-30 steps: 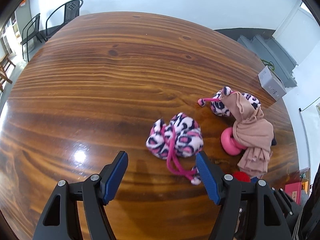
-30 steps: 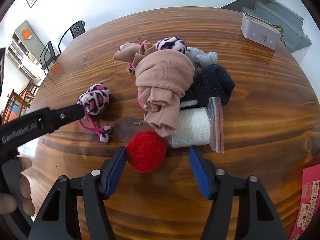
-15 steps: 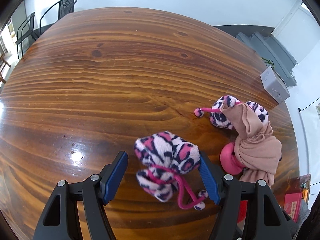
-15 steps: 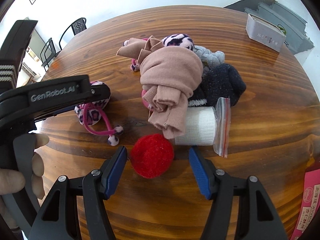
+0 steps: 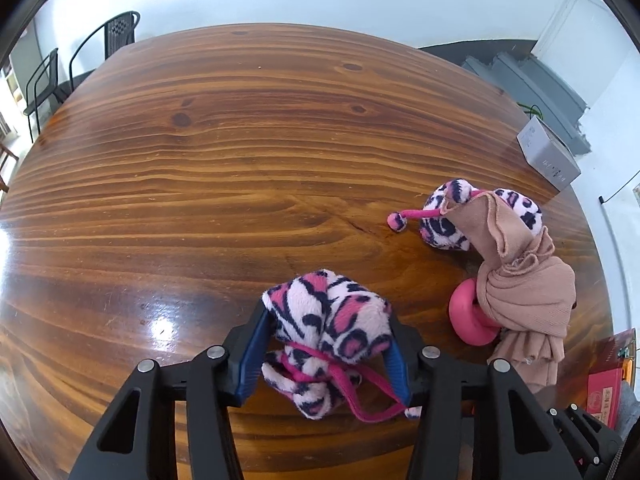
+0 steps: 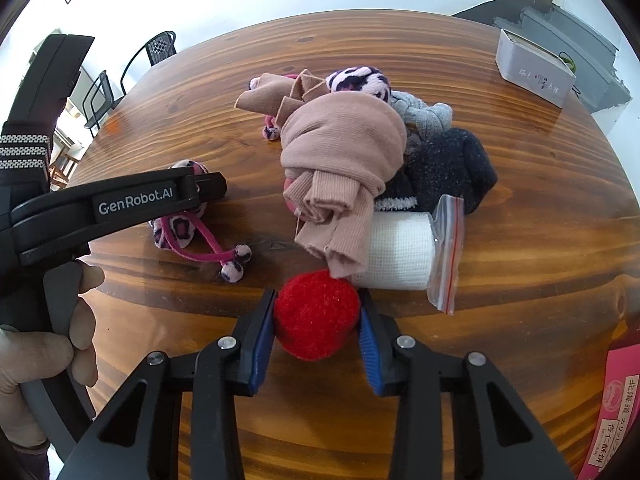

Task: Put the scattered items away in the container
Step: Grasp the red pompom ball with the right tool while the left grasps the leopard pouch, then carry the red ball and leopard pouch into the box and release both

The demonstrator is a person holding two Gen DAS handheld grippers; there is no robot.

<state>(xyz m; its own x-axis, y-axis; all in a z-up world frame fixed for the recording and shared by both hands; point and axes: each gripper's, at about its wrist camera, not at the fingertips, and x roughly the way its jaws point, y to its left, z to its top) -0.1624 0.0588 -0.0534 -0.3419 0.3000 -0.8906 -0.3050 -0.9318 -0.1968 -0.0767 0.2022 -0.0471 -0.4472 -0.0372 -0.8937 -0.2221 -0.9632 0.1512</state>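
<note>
Right gripper (image 6: 316, 330): closed on the red pompom (image 6: 315, 314), blue pads pressing both its sides; the ball sits low over the wooden table (image 6: 520, 184), whether touching or just clear of it I cannot tell.
Left gripper (image 5: 325, 350): closed on the leopard-print pouch (image 5: 328, 324), plush squeezed between the pads, its pink cord (image 5: 360, 400) hanging loose beneath.
Step in hand: both tools look to have just taken hold, one item each; judged as the pick-up stage, lifting not yet done.
Just beyond the pompom: a white gauze roll in a zip bag (image 6: 404, 256), touching a folded tan cloth (image 6: 340, 160) draped over the pile.
Further back: a black sock (image 6: 452, 168), a grey sock (image 6: 424, 114) and a second leopard-print pouch (image 6: 358, 82), bunched together.
Far edge: a grey box (image 6: 534, 66), well apart from the pile.
Container: none clearly in view; the box may be it, I cannot tell.
Next move: probably lift both items clear, mind the dangling cord, carry them to the container, then release.
</note>
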